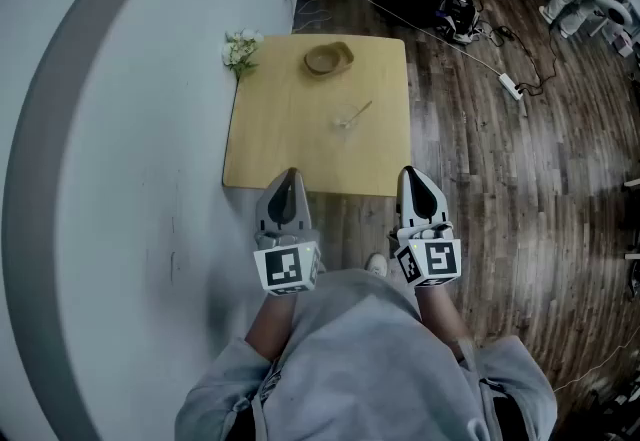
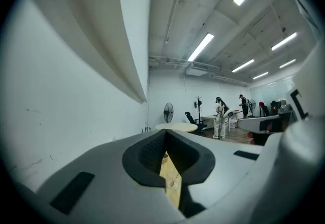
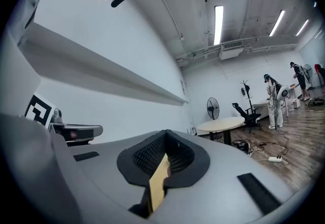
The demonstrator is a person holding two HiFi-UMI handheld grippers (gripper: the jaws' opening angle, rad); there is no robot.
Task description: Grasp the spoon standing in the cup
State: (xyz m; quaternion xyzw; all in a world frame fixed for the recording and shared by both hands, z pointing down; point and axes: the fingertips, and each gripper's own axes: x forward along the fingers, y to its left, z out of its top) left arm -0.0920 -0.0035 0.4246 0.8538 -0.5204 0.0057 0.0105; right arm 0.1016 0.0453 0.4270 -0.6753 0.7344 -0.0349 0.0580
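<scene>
1. Seen from above, a square, light wooden surface (image 1: 290,144) fills the upper middle of the frame. A pale wall lies to its left and dark wooden floorboards (image 1: 500,189) to its right.
2. A small clear cup (image 1: 346,120) sits just right of the surface's centre. A thin spoon (image 1: 361,110) stands in it, leaning toward the upper right. Both are too small to tell what they are made of.
3. A round brown wooden bowl (image 1: 328,58) rests near the far edge. A small bunch of white flowers (image 1: 240,50) lies at the upper-left corner.
4. The grey left tongs (image 1: 289,174) and the grey right tongs (image 1: 413,172) hover side by side at the surface's near edge. They point level and are well apart from the cup.
5. Both tongs are closed, tips together, with nothing gripped between them.
</scene>
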